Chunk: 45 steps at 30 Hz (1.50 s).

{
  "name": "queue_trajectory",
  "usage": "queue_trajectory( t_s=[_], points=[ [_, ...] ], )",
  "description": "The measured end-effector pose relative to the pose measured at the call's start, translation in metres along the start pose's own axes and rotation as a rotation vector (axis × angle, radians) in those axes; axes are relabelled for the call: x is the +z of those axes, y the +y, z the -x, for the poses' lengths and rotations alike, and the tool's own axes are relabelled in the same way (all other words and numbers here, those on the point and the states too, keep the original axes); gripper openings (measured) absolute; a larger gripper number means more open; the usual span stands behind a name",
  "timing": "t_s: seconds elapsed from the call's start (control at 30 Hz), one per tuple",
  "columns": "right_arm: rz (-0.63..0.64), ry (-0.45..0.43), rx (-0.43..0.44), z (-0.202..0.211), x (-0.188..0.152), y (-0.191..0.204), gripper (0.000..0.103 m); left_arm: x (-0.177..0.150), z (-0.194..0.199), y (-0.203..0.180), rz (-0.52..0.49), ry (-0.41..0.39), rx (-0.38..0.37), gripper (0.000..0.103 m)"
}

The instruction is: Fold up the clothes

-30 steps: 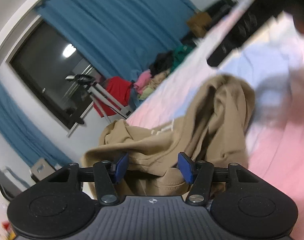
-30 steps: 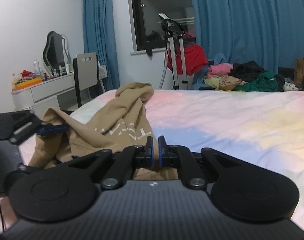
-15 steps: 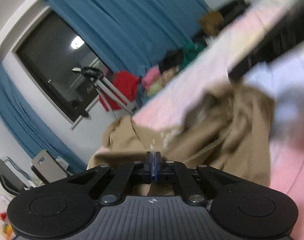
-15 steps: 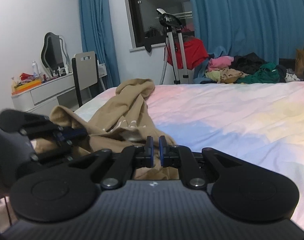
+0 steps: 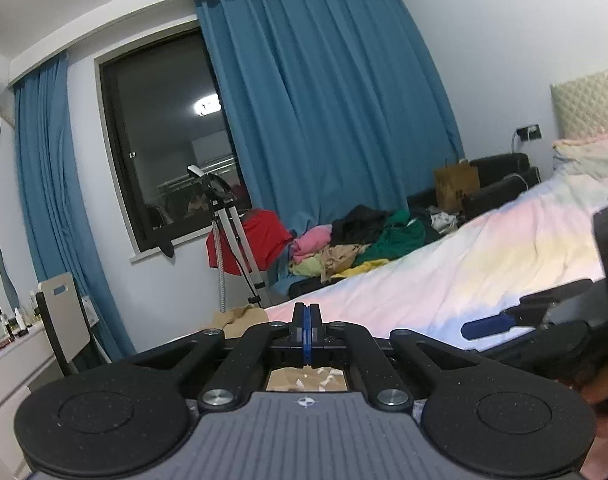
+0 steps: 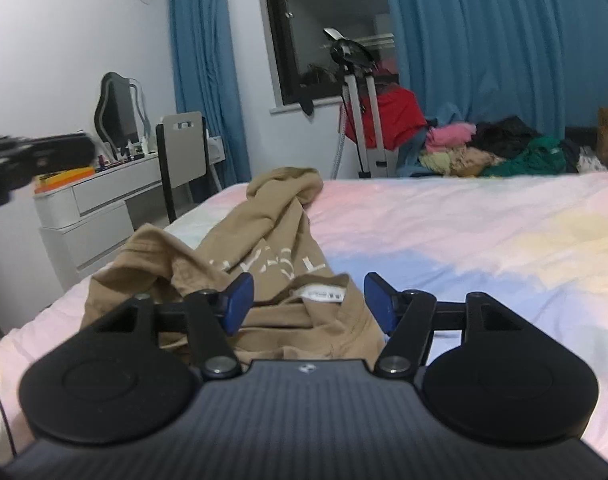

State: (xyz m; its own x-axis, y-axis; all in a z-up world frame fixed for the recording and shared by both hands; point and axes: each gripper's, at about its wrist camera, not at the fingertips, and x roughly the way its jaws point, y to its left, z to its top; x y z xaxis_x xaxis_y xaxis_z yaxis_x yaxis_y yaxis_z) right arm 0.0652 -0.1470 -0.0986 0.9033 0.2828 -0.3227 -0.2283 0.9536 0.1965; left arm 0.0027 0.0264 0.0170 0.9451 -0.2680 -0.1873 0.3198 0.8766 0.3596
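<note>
Tan garment (image 6: 264, 256) crumpled on pastel bed (image 6: 463, 232) (blue curtains (image 6: 503, 40) behind)

left gripper (image 5: 305, 322): jaws pressed fully together, blue pads meeting, aimed near level, raised high | right gripper (image 6: 307, 300): jaws have just been opening, now spread wide, blue pads apart and pressing on nothing, tan cloth lying between them, tilted slightly downward | both grippers side by side

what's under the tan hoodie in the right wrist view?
The tan hoodie lies crumpled on the pastel bedsheet, which shows all round it: pink, blue, yellow patches. White lettering and an inside label face up. Whatever is beneath its folds is covered; nothing else pokes out.
</note>
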Motion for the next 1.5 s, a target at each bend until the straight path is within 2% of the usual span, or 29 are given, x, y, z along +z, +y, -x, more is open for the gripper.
queue_trajectory(
  t_s=[0.1, 0.2, 0.37, 0.4, 0.5, 0.6, 0.7, 0.73, 0.77, 0.8, 0.9, 1.03, 1.13, 1.23, 1.5],
  points=[
    [-0.094, 0.066, 0.001, -0.007, -0.003, -0.012, 0.063, -0.010, -0.003, -0.010, -0.038, 0.051, -0.019, 0.005],
    [-0.173, 0.106, -0.023, -0.009, -0.007, -0.022, 0.063, -0.027, -0.026, -0.023, -0.112, 0.122, -0.052, 0.013],
    [-0.226, 0.118, -0.034, -0.009, -0.010, -0.030, 0.064, -0.063, -0.067, -0.045, -0.269, 0.205, -0.139, 0.018],
    [-0.229, 0.121, -0.033, -0.010, -0.011, -0.031, 0.064, -0.069, -0.074, -0.049, -0.296, 0.214, -0.151, 0.023],
    [-0.233, 0.134, -0.025, -0.013, -0.012, -0.031, 0.064, -0.081, -0.090, -0.054, -0.334, 0.246, -0.133, 0.036],
    [-0.235, 0.147, -0.013, -0.017, -0.013, -0.029, 0.064, -0.083, -0.099, -0.055, -0.335, 0.271, -0.108, 0.044],
    [-0.238, 0.156, -0.002, -0.019, -0.013, -0.029, 0.064, -0.085, -0.102, -0.053, -0.299, 0.282, -0.100, 0.042],
    [-0.238, 0.158, 0.000, -0.020, -0.013, -0.029, 0.064, -0.083, -0.101, -0.052, -0.274, 0.283, -0.100, 0.038],
    [-0.238, 0.159, 0.001, -0.020, -0.013, -0.029, 0.064, -0.081, -0.102, -0.048, -0.248, 0.282, -0.101, 0.025],
    [-0.237, 0.160, 0.001, -0.020, -0.013, -0.029, 0.064, -0.079, -0.103, -0.044, -0.216, 0.283, -0.104, 0.020],
    [-0.237, 0.162, -0.003, -0.020, -0.013, -0.029, 0.064, -0.071, -0.097, -0.032, -0.106, 0.281, -0.123, 0.018],
    [-0.228, 0.148, -0.008, -0.017, -0.011, -0.029, 0.064, -0.046, -0.074, -0.012, 0.047, 0.231, -0.135, 0.016],
    [-0.235, 0.119, 0.000, -0.013, -0.009, -0.029, 0.064, -0.024, -0.049, -0.003, 0.112, 0.162, -0.138, 0.015],
    [-0.234, 0.088, 0.016, -0.009, -0.008, -0.028, 0.064, -0.007, -0.020, 0.000, 0.138, 0.088, -0.140, 0.015],
    [-0.166, 0.092, 0.010, -0.012, -0.008, -0.012, 0.064, 0.019, 0.039, -0.007, 0.168, -0.063, -0.141, 0.014]
  ],
)
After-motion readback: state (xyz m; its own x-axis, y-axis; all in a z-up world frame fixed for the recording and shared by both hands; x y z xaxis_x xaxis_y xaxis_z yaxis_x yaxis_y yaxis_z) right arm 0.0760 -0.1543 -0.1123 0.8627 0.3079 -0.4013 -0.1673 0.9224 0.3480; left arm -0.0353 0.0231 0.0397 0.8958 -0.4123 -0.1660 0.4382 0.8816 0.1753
